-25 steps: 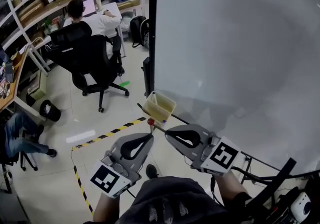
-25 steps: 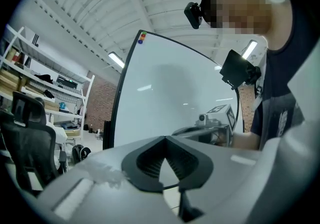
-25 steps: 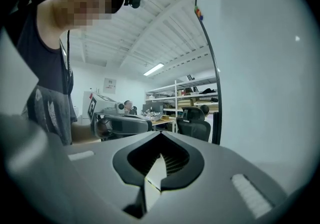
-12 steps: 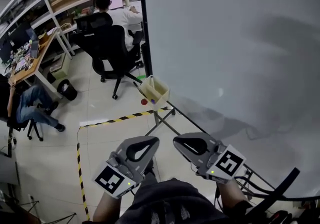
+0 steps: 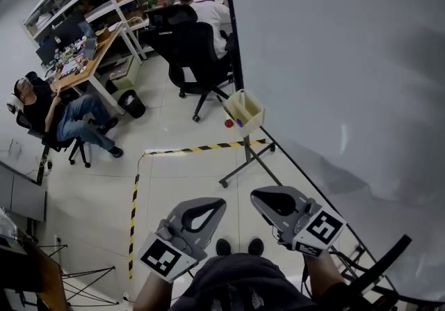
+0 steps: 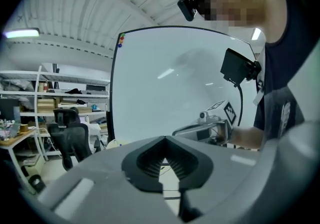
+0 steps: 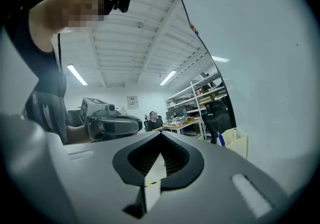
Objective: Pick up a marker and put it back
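Observation:
A cream marker holder point(image 5: 245, 109) hangs at the lower left corner of the whiteboard point(image 5: 334, 59). A red-capped marker point(image 5: 228, 123) and a blue one point(image 5: 238, 122) poke out of it. In the head view my left gripper point(image 5: 222, 201) and right gripper point(image 5: 254, 194) sit side by side low in the frame, well back from the holder. Both are shut and hold nothing. The right gripper view shows the right gripper point(image 7: 161, 134) with its jaws together, and the holder point(image 7: 236, 142) with the blue marker point(image 7: 220, 139) to its right. The left gripper point(image 6: 164, 138) has its jaws together in its own view too.
The whiteboard's wheeled stand leg point(image 5: 247, 167) crosses the floor ahead of me. Yellow-black tape point(image 5: 201, 148) marks the tiles. A person in a black office chair point(image 5: 191, 52) works at the shelves; another sits at the left desk point(image 5: 62, 111) near a bin point(image 5: 131, 103).
Both grippers have drawn back from the marker holder, which now lies farther up the head view. The view has swung so that more of the office floor and the left desk show.

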A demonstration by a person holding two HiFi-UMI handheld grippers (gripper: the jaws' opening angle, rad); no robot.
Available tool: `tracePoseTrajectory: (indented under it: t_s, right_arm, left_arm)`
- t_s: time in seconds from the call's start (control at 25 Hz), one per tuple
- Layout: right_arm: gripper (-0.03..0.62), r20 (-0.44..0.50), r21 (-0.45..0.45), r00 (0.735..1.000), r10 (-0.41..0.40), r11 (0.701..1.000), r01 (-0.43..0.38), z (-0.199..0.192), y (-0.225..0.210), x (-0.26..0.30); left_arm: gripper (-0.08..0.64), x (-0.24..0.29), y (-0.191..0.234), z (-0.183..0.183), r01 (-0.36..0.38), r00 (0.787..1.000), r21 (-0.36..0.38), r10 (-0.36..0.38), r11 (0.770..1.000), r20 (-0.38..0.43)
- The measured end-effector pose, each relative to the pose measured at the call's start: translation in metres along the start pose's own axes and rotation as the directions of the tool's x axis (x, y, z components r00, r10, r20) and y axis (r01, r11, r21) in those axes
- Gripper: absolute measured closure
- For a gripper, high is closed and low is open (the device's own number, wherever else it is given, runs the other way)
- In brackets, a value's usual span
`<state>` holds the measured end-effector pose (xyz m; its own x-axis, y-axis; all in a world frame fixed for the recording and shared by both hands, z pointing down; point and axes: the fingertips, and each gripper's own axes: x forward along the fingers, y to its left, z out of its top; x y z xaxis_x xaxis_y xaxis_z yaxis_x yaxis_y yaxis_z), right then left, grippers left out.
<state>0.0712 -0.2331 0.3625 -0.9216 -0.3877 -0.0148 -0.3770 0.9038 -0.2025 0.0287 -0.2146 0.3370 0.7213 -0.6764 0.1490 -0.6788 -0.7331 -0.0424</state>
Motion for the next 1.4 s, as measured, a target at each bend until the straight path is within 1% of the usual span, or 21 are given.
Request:
tracePoseTrajectory:
  t_s: [0.12, 0.24, 0.36, 0.44, 0.52, 0.64, 0.84, 1.04, 1.16, 1.32, 1.4]
  right_arm:
    - [0.592, -0.014, 0.023, 1.0, 0.004, 1.0, -0.003, -0.005, 0.009, -0.001]
    - [0.592, -0.024, 0.039, 1.0, -0.012, 0.999, 0.012, -0.011, 0.021, 0.001]
    - [0.592, -0.035, 0.039, 0.999, -0.04, 0.998, 0.041, -0.017, 0.04, 0.004]
    - [0.592, -0.055, 0.017, 0.998, -0.032, 0.999, 0.033, -0.021, 0.059, 0.011]
    - [0.592, -0.076, -0.04, 0.997, -0.021, 0.999, 0.018, -0.023, 0.083, 0.022]
    - [0.592, -0.099, -0.131, 0.995, 0.0, 0.991, -0.013, -0.025, 0.129, 0.037]
    - [0.592, -0.128, -0.205, 0.991, 0.042, 0.976, -0.068, -0.029, 0.208, 0.048]
    - [0.592, -0.17, -0.264, 0.984, 0.058, 0.959, -0.102, -0.041, 0.261, 0.046]
    - [0.592, -0.182, -0.269, 0.983, 0.04, 0.959, -0.089, -0.042, 0.279, 0.029]
    - [0.592, -0.181, -0.236, 0.983, -0.032, 0.972, -0.012, -0.046, 0.283, -0.006]
    - [0.592, -0.174, -0.234, 0.983, -0.059, 0.972, 0.016, -0.048, 0.291, -0.024]
  left_arm:
    - [0.554, -0.013, -0.003, 0.0, -0.038, 0.999, 0.001, 0.038, 0.999, 0.005]
    - [0.554, -0.031, -0.011, -0.005, -0.054, 0.998, -0.025, 0.054, 0.998, 0.013]
    - [0.554, -0.06, -0.01, -0.007, -0.124, 0.991, -0.057, 0.127, 0.991, 0.049]
    - [0.554, -0.081, -0.01, -0.01, -0.162, 0.984, -0.07, 0.166, 0.984, 0.058]
    - [0.554, -0.104, -0.014, -0.011, -0.178, 0.98, -0.072, 0.183, 0.981, 0.075]
    - [0.554, -0.145, -0.028, -0.011, -0.179, 0.977, -0.074, 0.186, 0.981, 0.106]
    - [0.554, -0.207, -0.048, -0.01, -0.182, 0.968, -0.089, 0.194, 0.979, 0.157]
    - [0.554, -0.243, -0.06, -0.019, -0.17, 0.961, -0.147, 0.197, 0.975, 0.196]
    - [0.554, -0.252, -0.075, -0.016, -0.152, 0.961, -0.146, 0.181, 0.977, 0.209]
    - [0.554, -0.252, -0.102, -0.019, -0.127, 0.967, -0.153, 0.157, 0.98, 0.201]
    - [0.554, -0.255, -0.119, -0.023, -0.115, 0.971, -0.147, 0.142, 0.982, 0.191]
